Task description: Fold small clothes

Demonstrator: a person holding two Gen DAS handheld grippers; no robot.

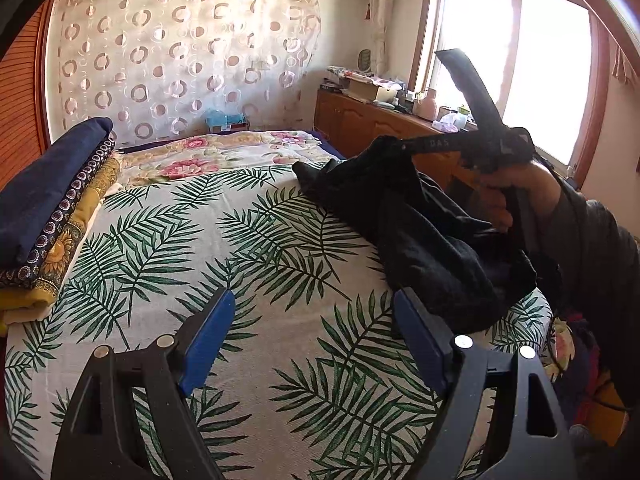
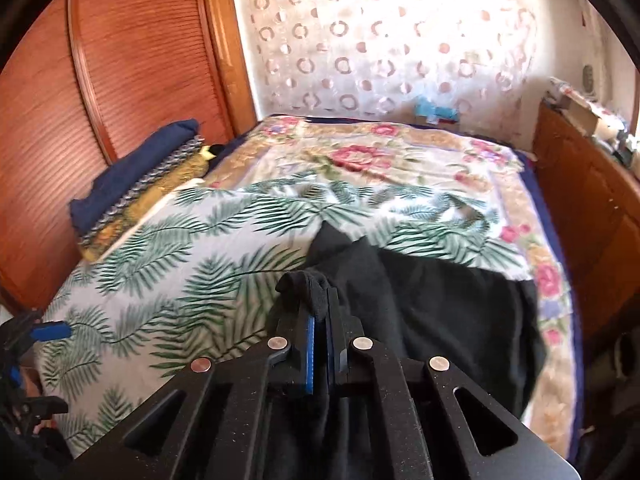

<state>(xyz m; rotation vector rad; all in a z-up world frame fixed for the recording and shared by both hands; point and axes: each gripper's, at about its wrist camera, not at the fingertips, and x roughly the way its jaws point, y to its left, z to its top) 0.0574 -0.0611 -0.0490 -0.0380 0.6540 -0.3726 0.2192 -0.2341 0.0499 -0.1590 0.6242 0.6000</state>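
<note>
Your right gripper (image 2: 320,312) is clamped on the crumpled black knit garment (image 2: 440,312), which trails near-right; the left gripper (image 1: 312,336) gapes wide, empty.

Both cameras ride on the grippers, low and near over the bed (image 1: 248,240), facing its far curtain (image 1: 180,60). The left view looks from the left toward the window (image 1: 520,64); the right view toward the wardrobe (image 2: 120,80). Both share the leaf sheet (image 2: 168,264) and black garment (image 2: 440,308).

"DAS" (perhaps partial) on right claw (image 1: 390,145)
</note>
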